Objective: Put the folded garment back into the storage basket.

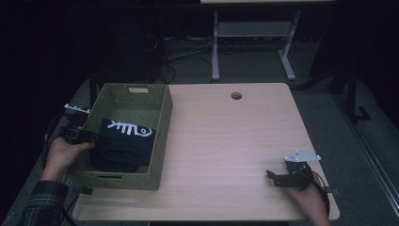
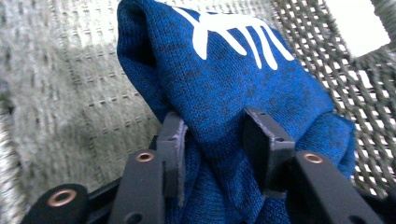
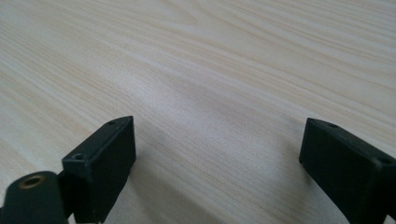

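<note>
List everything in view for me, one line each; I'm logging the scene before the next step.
basket: one, olive-green woven, left part of the table, a handle slot in its far wall.
folded garment: one, dark blue knit with a white print, lying inside the basket.
table: one, pale wood, a round cable hole near its far edge.
second table's frame: one, light grey, on the floor beyond.
cables: several, dark, on the floor beyond the table.
left tongs: one pair, black, inside the basket, jaws either side of a fold of the garment.
right tongs: one pair, black, open over bare tabletop near the front right corner.
hands: two, one holding each pair.
</note>
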`<state>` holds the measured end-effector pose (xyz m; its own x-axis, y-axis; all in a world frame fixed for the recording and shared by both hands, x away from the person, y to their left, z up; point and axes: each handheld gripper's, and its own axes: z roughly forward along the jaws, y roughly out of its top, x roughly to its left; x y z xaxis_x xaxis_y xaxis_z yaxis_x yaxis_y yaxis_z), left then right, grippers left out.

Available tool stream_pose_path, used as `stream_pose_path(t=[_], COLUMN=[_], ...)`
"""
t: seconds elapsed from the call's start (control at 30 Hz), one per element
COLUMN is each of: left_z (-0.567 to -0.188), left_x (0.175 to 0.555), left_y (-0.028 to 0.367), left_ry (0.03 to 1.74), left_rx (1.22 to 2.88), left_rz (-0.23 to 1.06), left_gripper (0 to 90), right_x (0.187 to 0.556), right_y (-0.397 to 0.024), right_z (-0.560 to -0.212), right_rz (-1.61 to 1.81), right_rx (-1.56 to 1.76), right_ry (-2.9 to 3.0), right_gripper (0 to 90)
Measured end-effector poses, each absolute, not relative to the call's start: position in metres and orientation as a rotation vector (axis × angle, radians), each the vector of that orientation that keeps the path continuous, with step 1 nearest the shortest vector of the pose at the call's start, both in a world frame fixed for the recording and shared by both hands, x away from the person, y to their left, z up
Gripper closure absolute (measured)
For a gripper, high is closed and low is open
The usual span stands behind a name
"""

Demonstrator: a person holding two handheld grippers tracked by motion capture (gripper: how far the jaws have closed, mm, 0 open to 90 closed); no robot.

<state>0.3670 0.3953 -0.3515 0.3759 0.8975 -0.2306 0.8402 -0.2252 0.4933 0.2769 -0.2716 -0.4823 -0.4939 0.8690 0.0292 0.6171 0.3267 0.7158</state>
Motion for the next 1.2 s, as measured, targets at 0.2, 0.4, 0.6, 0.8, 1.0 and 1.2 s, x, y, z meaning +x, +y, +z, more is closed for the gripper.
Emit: stream_pose_path(t=[0.2,0.4,0.6,0.8,1.0,1.2], left_z=[-0.351,-0.347,-0.344,-0.342,-0.338,-0.33], left_x=[0.366,0.364,0.361,0.359,0.355,0.351], left_y=[0.397,0.402,0.405,0.4,0.387,0.369], left_ry=[1.515,1.514,1.508,1.485,1.43,1.361], left_rx=[2.093,2.071,2.046,2.046,2.041,2.019], left_rz=[0.17,0.204,0.236,0.28,0.309,0.326], left_gripper=[48.6,37.3,27.0,13.8,12.9,12.9], right_x=[0.277,0.277,0.277,0.277,0.277,0.277], right_y=[-0.272,-0.272,-0.272,-0.272,-0.272,-0.272], right_z=[-0.482,-0.482,-0.482,-0.482,-0.482,-0.482], right_rz=[0.966,0.966,0.967,0.967,0.966,0.965], right_rx=[1.321,1.321,1.32,1.32,1.321,1.32], right_ry=[2.237,2.237,2.237,2.237,2.237,2.237], right_gripper=[10.5,10.5,10.5,10.5,10.5,10.5])
